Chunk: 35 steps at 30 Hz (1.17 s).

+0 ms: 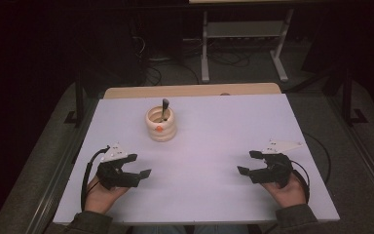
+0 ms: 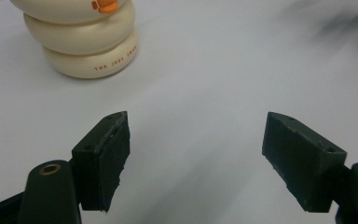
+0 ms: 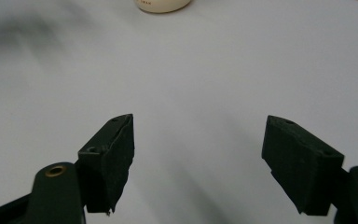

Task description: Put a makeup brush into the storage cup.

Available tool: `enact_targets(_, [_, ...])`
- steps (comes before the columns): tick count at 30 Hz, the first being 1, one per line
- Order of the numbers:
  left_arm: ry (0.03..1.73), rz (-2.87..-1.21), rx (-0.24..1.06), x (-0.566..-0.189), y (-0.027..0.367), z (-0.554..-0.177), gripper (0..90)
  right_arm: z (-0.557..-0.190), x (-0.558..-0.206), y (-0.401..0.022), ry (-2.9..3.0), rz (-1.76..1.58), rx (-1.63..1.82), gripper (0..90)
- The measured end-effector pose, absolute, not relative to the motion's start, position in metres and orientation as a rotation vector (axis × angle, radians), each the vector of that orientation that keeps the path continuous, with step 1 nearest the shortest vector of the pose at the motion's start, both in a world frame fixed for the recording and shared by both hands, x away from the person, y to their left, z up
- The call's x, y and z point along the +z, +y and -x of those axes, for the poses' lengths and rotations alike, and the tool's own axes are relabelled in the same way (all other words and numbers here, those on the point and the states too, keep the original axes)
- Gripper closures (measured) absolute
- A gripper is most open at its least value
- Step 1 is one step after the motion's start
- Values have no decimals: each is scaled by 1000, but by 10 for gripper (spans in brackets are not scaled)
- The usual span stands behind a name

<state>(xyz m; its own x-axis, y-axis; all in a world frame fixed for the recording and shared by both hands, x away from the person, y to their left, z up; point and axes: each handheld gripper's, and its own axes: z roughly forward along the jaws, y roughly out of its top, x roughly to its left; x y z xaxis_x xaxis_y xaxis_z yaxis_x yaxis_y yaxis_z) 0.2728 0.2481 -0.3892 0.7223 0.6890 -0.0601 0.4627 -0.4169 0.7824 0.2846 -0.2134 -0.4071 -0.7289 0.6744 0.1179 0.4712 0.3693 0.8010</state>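
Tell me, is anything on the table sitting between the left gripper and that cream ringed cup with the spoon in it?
Nothing visible. The left gripper is open, and only bare white table lies between it and the cream cup.

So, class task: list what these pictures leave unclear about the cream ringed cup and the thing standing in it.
- Dark utensil, high view: its lower end is hidden inside the ringed cup; too small to identify.
- Cup, left gripper view: top cut off by the upper edge; its small lettering is hard to read.
- Cup, right gripper view: all but the base is cut off.
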Motion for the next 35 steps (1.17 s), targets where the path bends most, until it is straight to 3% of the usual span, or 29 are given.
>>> enact_targets(35, [887, -2073, 351, -399, 257, -262, 203, -276, -416, -217, 2415, -1023, 1297, 231])
